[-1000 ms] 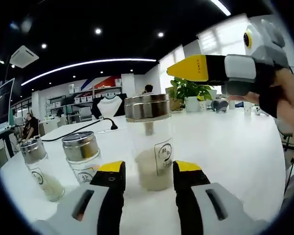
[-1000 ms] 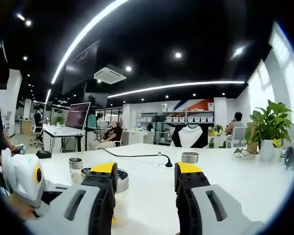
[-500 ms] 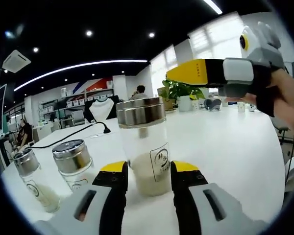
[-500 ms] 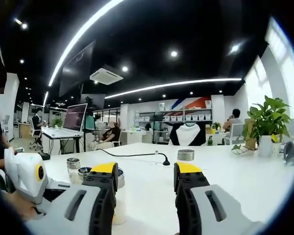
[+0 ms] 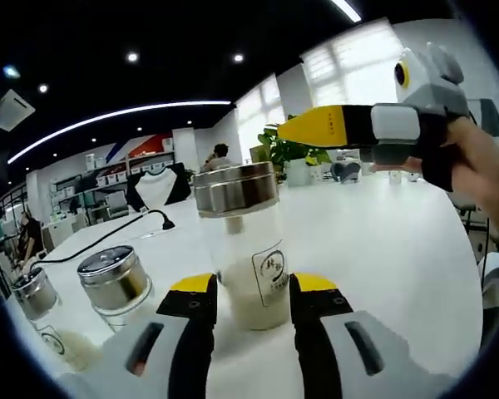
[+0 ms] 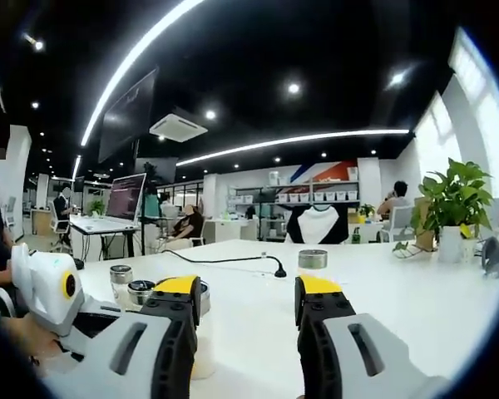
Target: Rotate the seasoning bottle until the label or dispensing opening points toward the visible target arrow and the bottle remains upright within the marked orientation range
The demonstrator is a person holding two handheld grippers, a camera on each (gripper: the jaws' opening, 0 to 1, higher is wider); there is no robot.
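A clear seasoning bottle [image 5: 239,249] with a steel lid stands upright on the white table [image 5: 391,249]. It holds pale powder, and its label [image 5: 270,269] faces me, slightly to the right. My left gripper [image 5: 252,287] is shut on its lower half, one yellow-tipped jaw against each side. My right gripper [image 5: 316,126], held by a hand [image 5: 478,162], hovers above and to the right of the lid. In the right gripper view my right gripper [image 6: 248,299] is open with nothing between its jaws. The bottle [image 6: 202,337] peeks out from behind its left jaw, and the left gripper [image 6: 54,287] reaches in from the left.
Two more steel-lidded bottles [image 5: 116,283] [image 5: 35,291] stand left of the held one. Another jar [image 6: 313,258] sits farther back by a black cable plug [image 6: 277,270]. A potted plant [image 6: 453,199] stands at the table's far right. Desks, monitors and seated people lie beyond.
The left jaws drew in onto the bottle. The left gripper view then swung, the background sliding left while bottle and label kept their place between the jaws. The right gripper view barely changed.
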